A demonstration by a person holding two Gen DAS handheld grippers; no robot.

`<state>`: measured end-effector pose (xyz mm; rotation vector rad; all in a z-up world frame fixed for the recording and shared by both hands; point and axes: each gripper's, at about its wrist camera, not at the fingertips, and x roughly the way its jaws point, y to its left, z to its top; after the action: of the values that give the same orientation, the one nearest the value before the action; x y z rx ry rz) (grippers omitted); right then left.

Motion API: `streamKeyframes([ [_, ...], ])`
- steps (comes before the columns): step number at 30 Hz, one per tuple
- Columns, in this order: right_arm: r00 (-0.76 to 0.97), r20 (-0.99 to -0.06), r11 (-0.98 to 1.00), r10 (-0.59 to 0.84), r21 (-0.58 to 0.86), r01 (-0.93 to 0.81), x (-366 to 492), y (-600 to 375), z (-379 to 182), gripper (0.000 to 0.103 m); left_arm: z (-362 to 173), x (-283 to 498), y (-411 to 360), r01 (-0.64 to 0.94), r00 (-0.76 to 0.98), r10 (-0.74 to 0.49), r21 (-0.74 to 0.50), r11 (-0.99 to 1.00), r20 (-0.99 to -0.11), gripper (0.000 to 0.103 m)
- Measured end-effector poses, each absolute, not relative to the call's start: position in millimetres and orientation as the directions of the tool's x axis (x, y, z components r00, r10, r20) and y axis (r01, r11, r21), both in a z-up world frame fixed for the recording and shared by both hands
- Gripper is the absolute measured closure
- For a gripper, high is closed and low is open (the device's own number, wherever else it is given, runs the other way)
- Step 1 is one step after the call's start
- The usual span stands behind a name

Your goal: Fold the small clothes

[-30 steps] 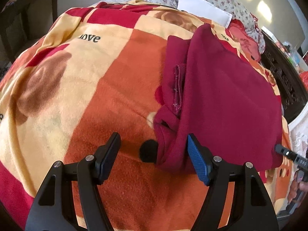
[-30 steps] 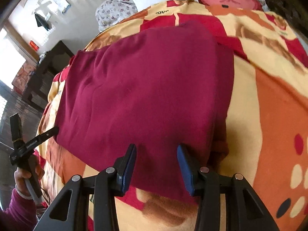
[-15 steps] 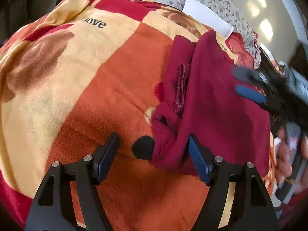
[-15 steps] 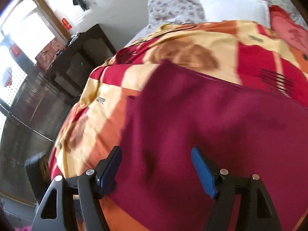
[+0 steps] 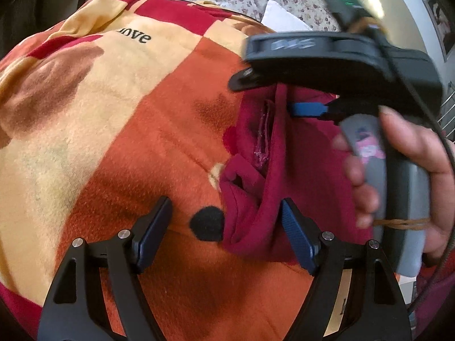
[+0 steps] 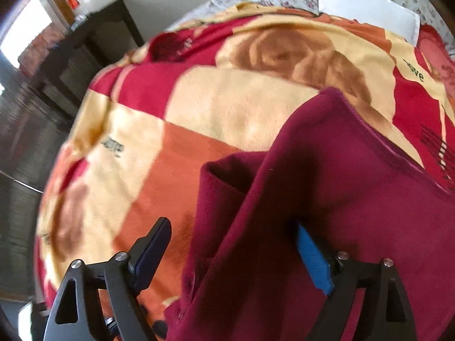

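A soft dark-red cloth garment point(image 5: 301, 170) lies on the orange, yellow and red fleece blanket point(image 5: 128, 119), its long side running away towards the white pillow point(image 6: 366, 5). Both the left hand-held gripper point(image 5: 226, 230) and right hand-held gripper point(image 6: 236, 253) gape wide over its folded edge. Only the left view shows the person's hand point(image 5: 398, 167).

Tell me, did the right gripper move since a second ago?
Yes. In the left wrist view the right gripper has come in from the right edge to above the maroon garment.
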<state>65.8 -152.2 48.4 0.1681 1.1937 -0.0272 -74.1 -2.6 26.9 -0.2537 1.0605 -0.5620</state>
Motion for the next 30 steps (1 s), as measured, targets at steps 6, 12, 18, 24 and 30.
streamKeyframes([
  [6, 0.382, -0.924, 0.998, 0.009, 0.034, 0.061, 65.9, -139.2, 41.5, 0.008, 27.1, -75.3, -3.2, 0.325, 0.361, -0.546, -0.447, 0.833, -0.756, 0.024],
  [12, 0.409, -0.909, 0.995, 0.078, 0.099, 0.032, 53.2, -168.2, 55.9, 0.071, 29.9, -68.5, -13.2, 0.324, 0.365, -0.533, -0.433, 0.841, -0.763, 0.022],
  [18, 0.453, -0.859, 0.962, 0.239, 0.274, 0.012, 35.2, -193.7, 76.8, 0.085, 32.9, -56.5, -24.2, 0.336, 0.37, -0.538, -0.431, 0.838, -0.757, 0.022],
  [24, 0.474, -0.833, 0.944, 0.286, 0.329, 0.007, 26.1, -206.0, 83.4, 0.086, 30.3, -49.2, -38.5, 0.385, 0.367, -0.56, -0.427, 0.818, -0.743, 0.023],
  [30, 0.505, -0.806, 0.937, 0.31, 0.348, -0.019, 16.4, -211.0, 94.0, 0.086, 47.6, -55.3, -44.8, 0.427, 0.326, -0.637, -0.493, 0.758, -0.698, 0.071],
])
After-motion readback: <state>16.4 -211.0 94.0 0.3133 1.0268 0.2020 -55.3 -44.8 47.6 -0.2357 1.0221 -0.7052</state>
